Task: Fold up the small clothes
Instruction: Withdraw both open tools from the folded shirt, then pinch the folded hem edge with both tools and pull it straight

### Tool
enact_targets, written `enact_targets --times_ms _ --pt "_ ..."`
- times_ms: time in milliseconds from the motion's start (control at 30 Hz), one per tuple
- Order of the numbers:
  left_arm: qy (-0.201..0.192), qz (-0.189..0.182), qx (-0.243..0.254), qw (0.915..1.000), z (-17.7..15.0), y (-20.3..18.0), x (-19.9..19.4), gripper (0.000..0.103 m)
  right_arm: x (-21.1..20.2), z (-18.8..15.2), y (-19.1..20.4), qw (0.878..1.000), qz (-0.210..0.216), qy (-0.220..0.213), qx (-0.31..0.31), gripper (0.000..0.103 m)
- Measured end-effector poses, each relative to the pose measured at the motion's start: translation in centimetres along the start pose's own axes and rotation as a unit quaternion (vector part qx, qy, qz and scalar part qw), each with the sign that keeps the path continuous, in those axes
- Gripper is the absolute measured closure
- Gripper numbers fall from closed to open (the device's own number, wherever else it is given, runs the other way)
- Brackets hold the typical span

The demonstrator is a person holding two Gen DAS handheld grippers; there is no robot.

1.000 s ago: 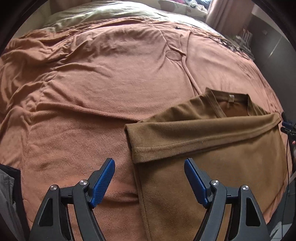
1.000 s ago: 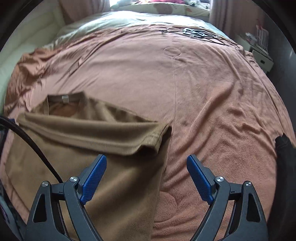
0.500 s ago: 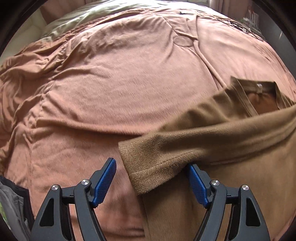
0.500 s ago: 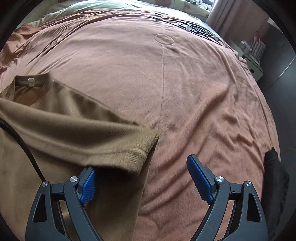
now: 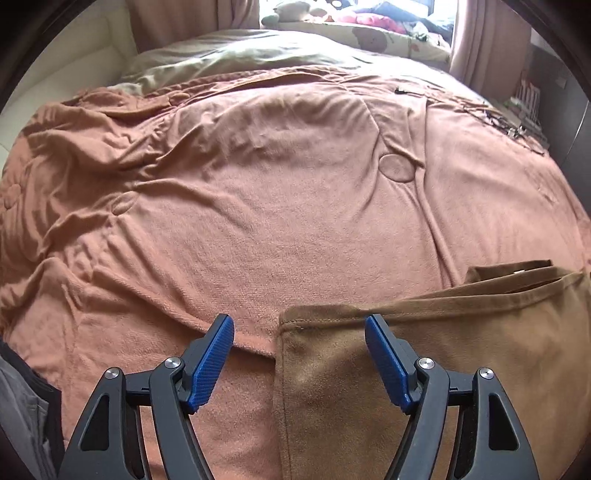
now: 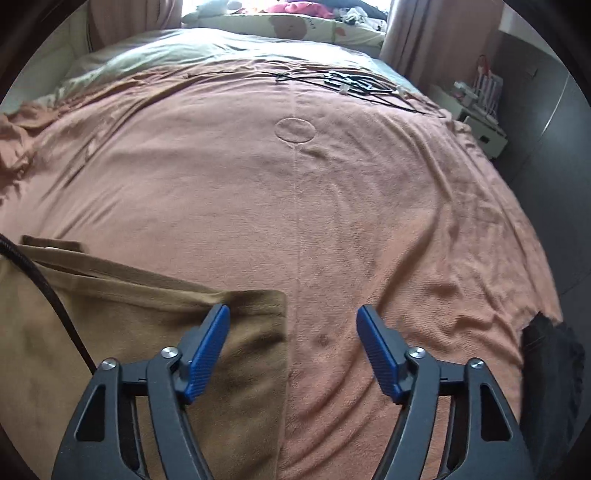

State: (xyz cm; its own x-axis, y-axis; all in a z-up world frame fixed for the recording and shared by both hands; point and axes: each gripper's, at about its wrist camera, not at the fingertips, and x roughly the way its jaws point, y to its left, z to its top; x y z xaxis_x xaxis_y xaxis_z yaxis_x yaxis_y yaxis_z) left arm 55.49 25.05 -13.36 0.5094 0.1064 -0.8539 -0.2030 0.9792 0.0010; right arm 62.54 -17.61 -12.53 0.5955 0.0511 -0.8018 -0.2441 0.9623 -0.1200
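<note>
A brown T-shirt lies flat on the salmon blanket, its sleeves folded in across the chest. In the left wrist view its left folded corner sits between the fingers of my left gripper, which is open and low over it. In the right wrist view the shirt fills the lower left, and its right corner lies just inside the left finger of my open right gripper. Neither gripper holds cloth. The collar shows as a thin edge at the far side.
A dark garment lies at the blanket's right edge. Grey and black cloth sits at the lower left. Black cables lie near the pillows. A black cord crosses the shirt.
Both grippers have dropped low and levelled out over the shirt's folded corners. The view has tilted up toward the headboard. The sleeve fold now lies flatter. Both grippers stay open.
</note>
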Motion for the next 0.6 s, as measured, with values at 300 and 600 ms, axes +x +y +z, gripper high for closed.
enact_targets --times_ms 300,600 --pt "0.045 -0.013 -0.023 0.9986 -1.2 0.8 3.4 0.055 3.6 -1.3 -2.3 0.995 0.083 0.038 0.038 0.064" --pt "0.053 -0.027 -0.038 0.9975 -0.9 0.8 4.9 0.092 3.9 0.1 -2.2 0.993 0.109 0.028 0.038 0.102"
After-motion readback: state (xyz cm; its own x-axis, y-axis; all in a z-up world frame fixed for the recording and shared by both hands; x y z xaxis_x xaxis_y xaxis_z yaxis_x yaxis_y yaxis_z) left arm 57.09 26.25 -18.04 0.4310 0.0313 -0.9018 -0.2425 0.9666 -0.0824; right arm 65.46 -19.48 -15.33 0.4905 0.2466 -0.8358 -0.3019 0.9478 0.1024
